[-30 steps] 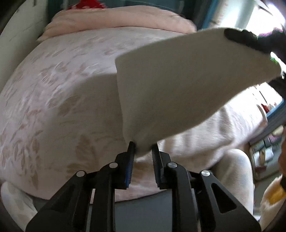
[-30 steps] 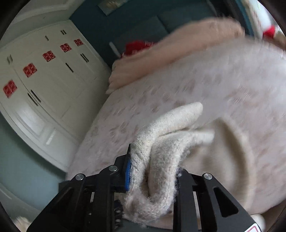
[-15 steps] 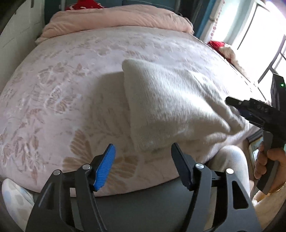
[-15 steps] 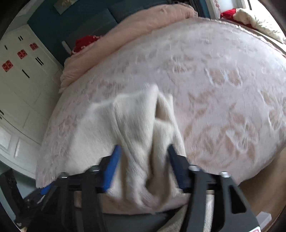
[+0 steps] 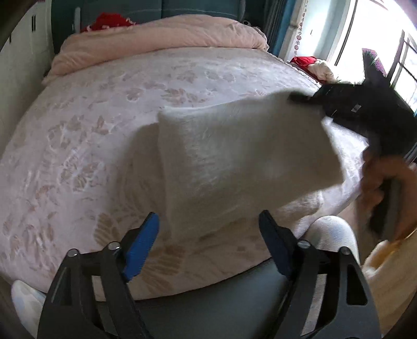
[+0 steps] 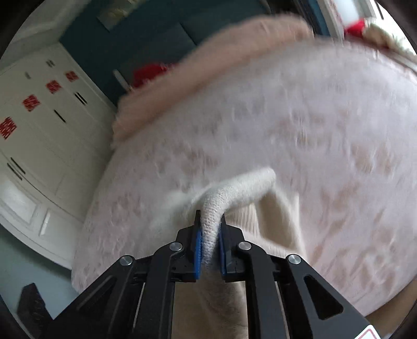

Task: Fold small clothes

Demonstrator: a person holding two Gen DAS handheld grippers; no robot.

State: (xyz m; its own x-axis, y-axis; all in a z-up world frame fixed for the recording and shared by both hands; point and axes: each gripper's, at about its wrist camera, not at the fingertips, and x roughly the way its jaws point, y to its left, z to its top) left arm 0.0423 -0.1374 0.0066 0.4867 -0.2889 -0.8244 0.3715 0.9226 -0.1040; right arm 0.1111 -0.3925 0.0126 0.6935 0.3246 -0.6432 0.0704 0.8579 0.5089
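A cream knitted garment lies on the pink flowered bedspread near the bed's front edge, its right side lifted off the bed. My left gripper is open and empty just in front of the garment's near edge. My right gripper is shut on a fold of the garment and holds it up; it also shows in the left wrist view at the garment's right corner, blurred by motion.
A rolled pink duvet lies along the head of the bed, with a red item behind it. White wardrobe doors stand at the left. A window is at the right. My knee is at the bed's front edge.
Both grippers let the garment drop onto the bed and opened. The right gripper has since shut on its right edge and lifted it. The left gripper stays open.
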